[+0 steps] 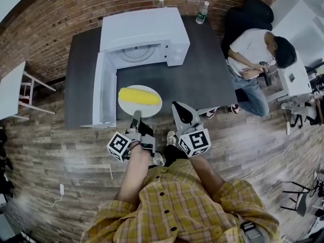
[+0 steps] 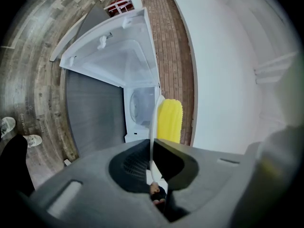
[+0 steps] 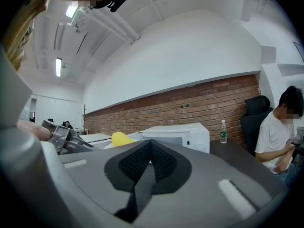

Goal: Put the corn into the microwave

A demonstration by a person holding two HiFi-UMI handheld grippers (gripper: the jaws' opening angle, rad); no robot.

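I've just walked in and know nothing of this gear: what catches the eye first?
The bright yellow corn lies on a white plate at the dark table's near side, the plate's rim pinched by the left gripper. Right behind it stands a white microwave with its door swung open. The right gripper is shut on nothing beside the plate.

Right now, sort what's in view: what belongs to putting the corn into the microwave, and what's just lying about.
Belongs: corn; plate under it; microwave, door open; left gripper, shut on the plate's rim.
Lying about: water bottle; seated person; white side table; right gripper, shut on nothing.
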